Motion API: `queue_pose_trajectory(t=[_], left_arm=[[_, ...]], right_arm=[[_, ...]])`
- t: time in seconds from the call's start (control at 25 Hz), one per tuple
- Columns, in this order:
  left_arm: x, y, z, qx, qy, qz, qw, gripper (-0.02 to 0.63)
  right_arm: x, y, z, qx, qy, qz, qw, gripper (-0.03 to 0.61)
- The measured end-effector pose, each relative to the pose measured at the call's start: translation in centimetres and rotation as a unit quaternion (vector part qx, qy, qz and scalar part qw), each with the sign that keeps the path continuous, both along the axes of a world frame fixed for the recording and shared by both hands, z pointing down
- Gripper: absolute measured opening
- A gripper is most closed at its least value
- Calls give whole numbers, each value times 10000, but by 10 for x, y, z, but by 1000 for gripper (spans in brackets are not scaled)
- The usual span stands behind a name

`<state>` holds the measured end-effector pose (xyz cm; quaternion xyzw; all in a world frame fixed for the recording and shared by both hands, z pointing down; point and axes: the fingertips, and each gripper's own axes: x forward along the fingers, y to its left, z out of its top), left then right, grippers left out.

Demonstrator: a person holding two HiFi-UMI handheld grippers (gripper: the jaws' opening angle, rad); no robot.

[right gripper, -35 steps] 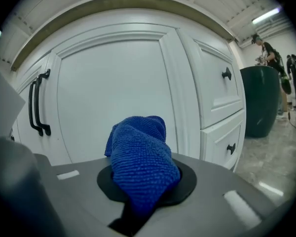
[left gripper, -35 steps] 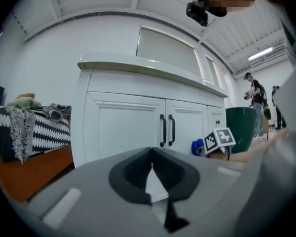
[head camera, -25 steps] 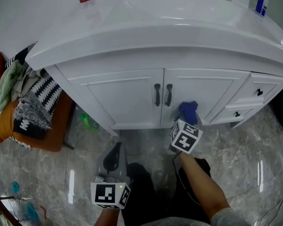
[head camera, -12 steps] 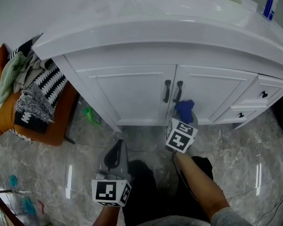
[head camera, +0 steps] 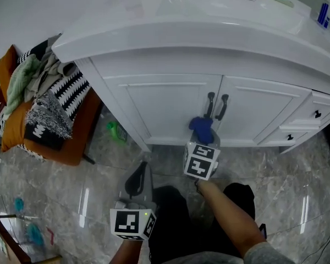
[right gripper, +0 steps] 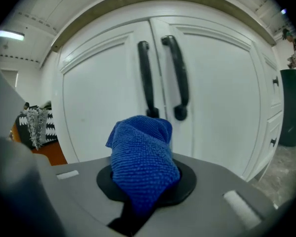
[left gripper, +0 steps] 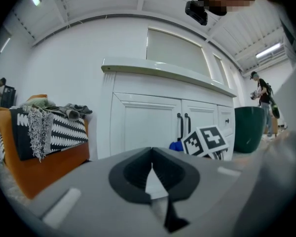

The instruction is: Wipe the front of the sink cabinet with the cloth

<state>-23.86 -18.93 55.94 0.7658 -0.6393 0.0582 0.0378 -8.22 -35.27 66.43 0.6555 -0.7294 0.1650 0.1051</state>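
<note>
Right gripper (head camera: 202,142) grips the blue cloth (head camera: 201,126) firmly, a wad bulging past its jaws. Left gripper (head camera: 135,181) hangs near the floor, jaws together on nothing. On the sink cabinet (head camera: 165,106), the stroke probably wants even pressure along the left door (head camera: 165,111), keeping clear of the black handles (head camera: 217,106). The cloth sits just below and left of them, though contact is unclear. A second ago it was right of the handles, on the right door.

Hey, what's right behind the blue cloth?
White cabinet doors with two black handles. The cloth covers the door below the left handle; whether it touches can't be seen.
</note>
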Motion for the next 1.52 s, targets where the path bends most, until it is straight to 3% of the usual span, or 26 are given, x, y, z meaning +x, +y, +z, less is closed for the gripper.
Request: queue_pose_trajectory(t=[0.2, 0.76, 0.84, 0.96, 1.12, 1.52], left_arm=[[-22, 7, -2, -11, -40, -189, 9998, 11], [-59, 20, 5, -62, -4, -525, 9986, 11], [-64, 23, 5, -65, -8, -571, 9983, 11], [-72, 28, 6, -86, -12, -664, 9978, 11], [-86, 39, 6, -90, -57, -786, 9968, 11], [-111, 56, 2, -58, -149, -1050, 9943, 11]], right_arm=[[-13, -8, -5, -62, -285, 400, 9988, 64], [-14, -7, -6, 292, -160, 1387, 9898, 60], [-27, -7, -3, 243, -221, 1162, 9927, 60], [-70, -8, 8, 61, -401, 327, 9986, 51], [-101, -6, 15, -47, -650, 193, 9977, 51], [-192, -2, 18, -252, -412, -1064, 9931, 56]])
